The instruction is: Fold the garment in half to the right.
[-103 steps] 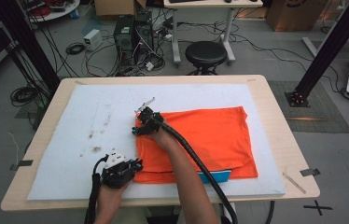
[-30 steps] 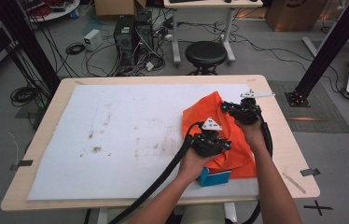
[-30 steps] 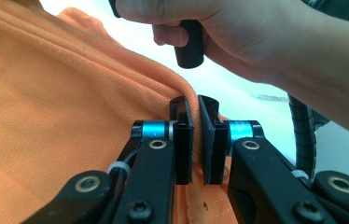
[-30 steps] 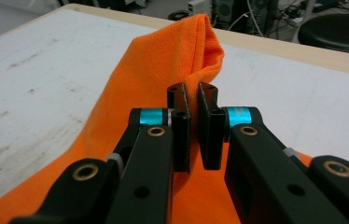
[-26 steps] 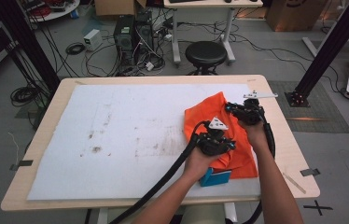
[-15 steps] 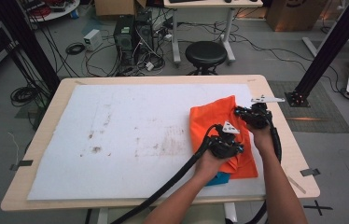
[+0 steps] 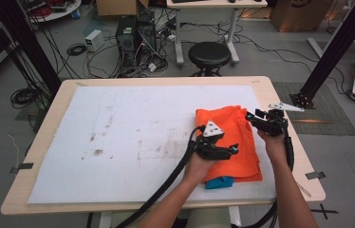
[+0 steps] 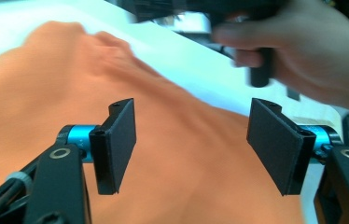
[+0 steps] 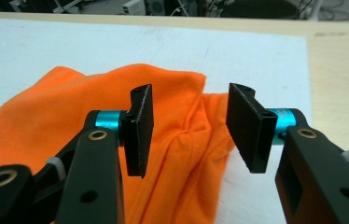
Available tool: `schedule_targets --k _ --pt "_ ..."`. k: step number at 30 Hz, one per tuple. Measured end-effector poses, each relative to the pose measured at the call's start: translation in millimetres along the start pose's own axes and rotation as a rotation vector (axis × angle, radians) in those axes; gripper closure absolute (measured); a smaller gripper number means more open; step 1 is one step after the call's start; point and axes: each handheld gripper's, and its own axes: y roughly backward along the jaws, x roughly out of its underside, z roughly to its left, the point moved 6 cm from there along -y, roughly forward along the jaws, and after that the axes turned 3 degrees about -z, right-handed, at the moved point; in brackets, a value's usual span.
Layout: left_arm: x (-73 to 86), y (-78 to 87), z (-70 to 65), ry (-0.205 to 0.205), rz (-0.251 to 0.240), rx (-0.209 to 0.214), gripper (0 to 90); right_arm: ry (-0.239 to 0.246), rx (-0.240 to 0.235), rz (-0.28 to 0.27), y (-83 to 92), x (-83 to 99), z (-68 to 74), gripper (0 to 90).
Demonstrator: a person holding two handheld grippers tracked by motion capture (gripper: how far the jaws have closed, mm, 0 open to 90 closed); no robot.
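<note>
An orange shirt (image 7: pixel 232 135) lies folded on the right part of the white mat, with a blue piece (image 7: pixel 219 182) sticking out under its near edge. My left gripper (image 7: pixel 236 150) hovers over the fold's near half and points right. Its jaws have just been opening and stand wide in the left gripper view (image 8: pixel 191 144), with only the cloth (image 8: pixel 46 93) below them. My right gripper (image 7: pixel 250 117) sits at the shirt's far right edge. Its jaws have also just been opening (image 9: pixel 189 130), and the shirt's rumpled edge (image 9: pixel 182 93) lies beneath them, not pinched.
The white mat (image 7: pixel 133 123) covers the wooden table (image 7: pixel 42 142) and carries brown stains at its middle left. A black stool (image 7: pixel 209 52) stands beyond the far edge. A black frame post (image 7: pixel 327 57) rises at the right. Cables and computer boxes lie on the floor behind.
Both grippers carried the raised orange fold to the right and let it go; the shirt now lies flatter and narrower. Both pairs of jaws went from shut to open.
</note>
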Motion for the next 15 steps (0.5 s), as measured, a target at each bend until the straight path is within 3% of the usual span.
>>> schedule_targets --k 3,6,8,10,13,15 --pt "4.2 20.3 19.0 -0.008 -0.048 -0.037 24.1 0.008 -0.005 -0.032 11.5 1.5 2.5 52.6" --pt "8.3 41.3 37.6 -0.011 -0.077 -0.075 24.1 0.032 0.005 -0.033 22.8 9.7 3.5 52.6" --pt "12.3 55.0 49.0 -0.007 -0.095 -0.096 24.1 0.02 -0.003 -0.031 30.4 19.9 4.4 51.9" --pt "17.1 67.1 59.6 -0.01 -0.097 -0.117 24.1 0.009 -0.008 -0.013 35.7 30.0 6.9 49.7" --pt "21.6 83.8 71.5 -0.02 -0.119 -0.153 24.1 0.034 -0.013 0.042 42.1 44.9 14.9 53.1" --pt "23.9 96.3 80.1 -0.024 -0.135 -0.176 24.1 0.083 -0.012 0.061 47.3 54.3 22.7 56.5"
